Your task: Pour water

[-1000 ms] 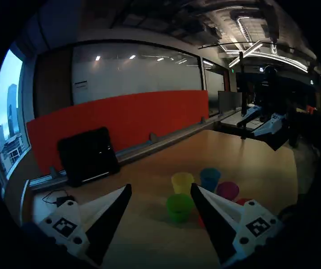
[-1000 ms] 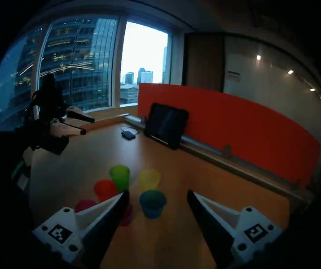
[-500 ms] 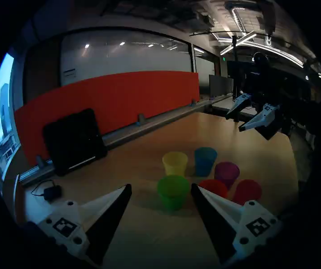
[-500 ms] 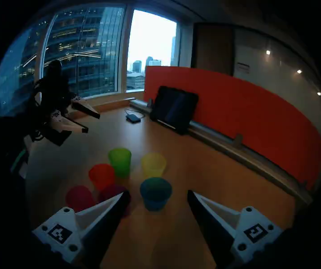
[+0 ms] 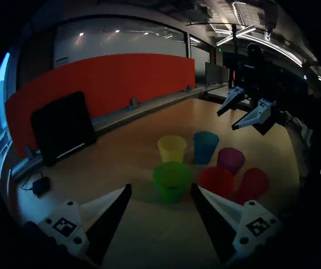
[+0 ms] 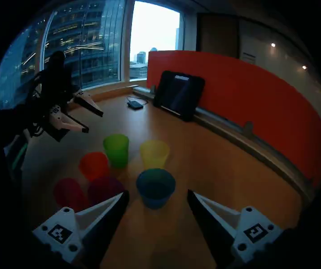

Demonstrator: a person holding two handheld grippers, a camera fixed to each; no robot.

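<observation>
Left tongs (image 5: pixel 159 186) spread wide, empty, over the wooden surface (image 5: pixel 160 237), pointed at a green cup (image 5: pixel 172 179) just ahead. Right tongs (image 6: pixel 157 193) likewise agape, gripping nothing, facing a blue cup (image 6: pixel 156 186). Beside these, upright in one tight cluster: yellow cup (image 5: pixel 172 149), purple cup (image 5: pixel 230 159), orange cup (image 5: pixel 216 180), red cup (image 5: pixel 253 183). Farther back, a dark tablet (image 5: pixel 61 125) propped before a red partition (image 5: pixel 115 76).

My left gripper (image 5: pixel 160 186) hides the bottoms of the orange cup (image 5: pixel 216 179) and the red cup (image 5: pixel 253 183). My right gripper (image 6: pixel 157 193) hides the bottom of the purple cup (image 6: pixel 103 188). It is too dark to see what is inside any cup.
</observation>
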